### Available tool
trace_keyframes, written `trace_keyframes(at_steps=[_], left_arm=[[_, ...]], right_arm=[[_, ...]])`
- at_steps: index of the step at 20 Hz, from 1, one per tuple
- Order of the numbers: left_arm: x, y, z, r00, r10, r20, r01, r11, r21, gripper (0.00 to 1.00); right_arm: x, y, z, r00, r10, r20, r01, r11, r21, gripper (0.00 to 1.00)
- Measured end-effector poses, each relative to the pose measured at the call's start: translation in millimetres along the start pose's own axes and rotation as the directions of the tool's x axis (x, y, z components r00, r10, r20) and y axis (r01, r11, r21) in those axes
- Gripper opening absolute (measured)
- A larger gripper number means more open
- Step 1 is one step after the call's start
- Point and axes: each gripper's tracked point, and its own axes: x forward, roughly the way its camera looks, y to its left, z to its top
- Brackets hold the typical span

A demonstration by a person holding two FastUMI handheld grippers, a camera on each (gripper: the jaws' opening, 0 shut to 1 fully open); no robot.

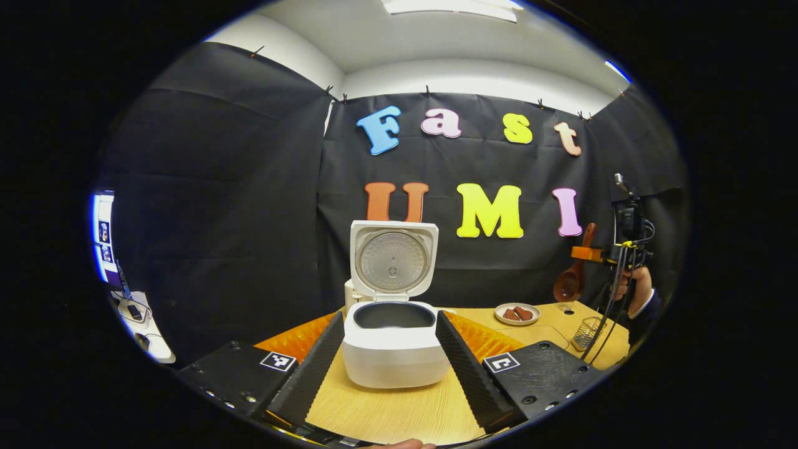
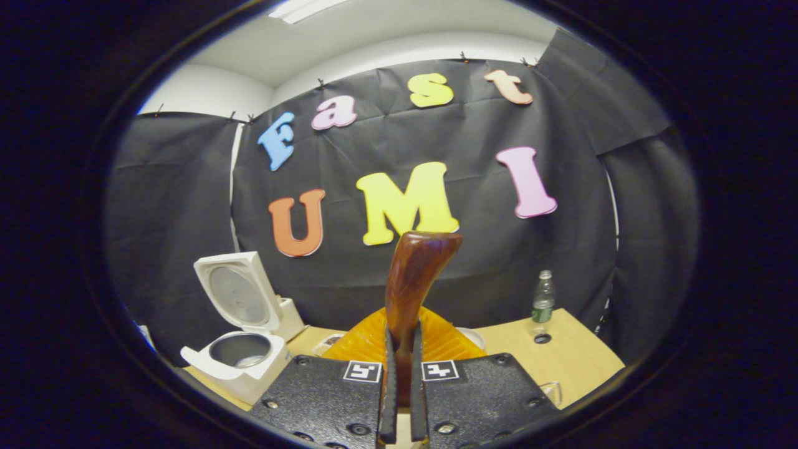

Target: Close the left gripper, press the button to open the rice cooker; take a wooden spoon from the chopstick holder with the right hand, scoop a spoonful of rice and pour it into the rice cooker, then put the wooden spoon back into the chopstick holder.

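The white rice cooker (image 1: pixel 394 349) stands on the wooden table with its lid (image 1: pixel 393 259) raised upright and the dark inner pot showing. My left gripper (image 1: pixel 389 317) is open, one finger on each side of the cooker, not touching it. At the far right, a hand holds my right gripper (image 1: pixel 614 254) above the table, shut on a wooden spoon (image 1: pixel 570 280) whose bowl hangs down. Below it stands the metal mesh chopstick holder (image 1: pixel 586 333). In the right gripper view, my right gripper (image 2: pixel 399 333) clamps the spoon's handle (image 2: pixel 414 274); the open cooker (image 2: pixel 240 352) lies low left.
A small plate (image 1: pixel 517 313) with brown pieces sits right of the cooker. A water bottle (image 2: pixel 543 298) stands at the back right of the table with its cap (image 2: pixel 541 338) beside it. A white bowl rim (image 2: pixel 472 337) peeks out behind my right gripper.
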Motion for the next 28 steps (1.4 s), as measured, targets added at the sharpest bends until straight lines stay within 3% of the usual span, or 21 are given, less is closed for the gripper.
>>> trace_keyframes(at_steps=[3, 8, 13, 17, 18, 21, 22, 28], left_arm=[[7.2, -17.0, 4.0, 1.0, -0.021, 0.011, 0.021, 1.0, -0.007, 0.93], [25.0, -34.9, 11.6, 0.999, -0.013, 0.052, 0.01, 0.998, 0.062, 0.93], [44.6, -60.3, 18.4, 0.998, -0.051, 0.04, 0.049, 0.998, 0.042, 0.94], [74.3, -72.3, 23.1, 0.998, -0.069, -0.008, 0.069, 0.998, 0.001, 0.94], [85.4, -73.5, 25.1, 0.997, -0.07, -0.022, 0.07, 0.998, 0.003, 0.93], [117.9, -72.0, 42.7, 0.997, -0.066, -0.033, 0.067, 0.997, 0.03, 0.93], [129.8, -68.4, 50.5, 0.998, -0.064, -0.029, 0.065, 0.997, 0.041, 0.93], [183.1, -56.4, 79.2, 0.998, -0.05, -0.033, 0.052, 0.997, 0.054, 0.94]], right_arm=[[-10.4, -53.4, 3.6, 0.997, -0.082, -0.001, 0.081, 0.996, -0.026, 0.1], [-25.8, -119.0, -17.4, 0.984, -0.179, -0.009, 0.177, 0.98, -0.09, 0.11], [-25.4, -152.8, -55.7, 0.973, -0.223, -0.054, 0.217, 0.972, -0.089, 0.12], [-19.0, -171.4, -89.6, 0.97, -0.215, -0.109, 0.212, 0.976, -0.046, 0.15], [-21.5, -182.0, -94.3, 0.963, -0.243, -0.12, 0.239, 0.97, -0.044, 0.2], [-40.1, -201.7, -92.8, 0.951, -0.295, -0.093, 0.29, 0.955, -0.061, 0.76], [-45.4, -204.5, -90.9, 0.947, -0.312, -0.082, 0.307, 0.949, -0.065, 0.86], [-99.2, -199.0, -60.6, 0.945, -0.326, 0.004, 0.326, 0.945, -0.037, 0.99]])
